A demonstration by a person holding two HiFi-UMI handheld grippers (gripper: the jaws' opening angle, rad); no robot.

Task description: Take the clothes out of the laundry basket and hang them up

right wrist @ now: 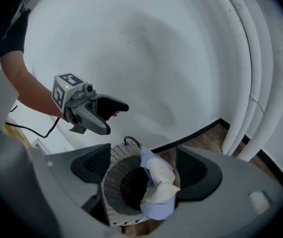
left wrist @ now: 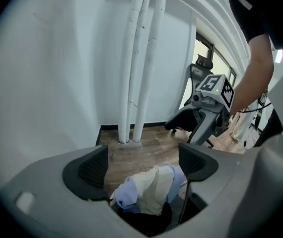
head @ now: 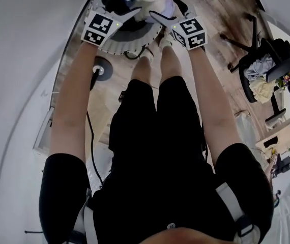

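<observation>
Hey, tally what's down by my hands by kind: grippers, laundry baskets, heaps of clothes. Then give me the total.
Grippers: 2 (left gripper, right gripper)
Laundry baskets: 1 (laundry basket)
Heaps of clothes: 1 (heap of clothes, in the basket)
Total: 4

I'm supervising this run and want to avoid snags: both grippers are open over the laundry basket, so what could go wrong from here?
1. The pale clothes lie bunched on a dark garment, so the left gripper or right gripper might pull up several pieces at once.
2. A jaw could catch the laundry basket's slatted wall and tip it.
3. The black cable beside the basket may snag trailing cloth.
</observation>
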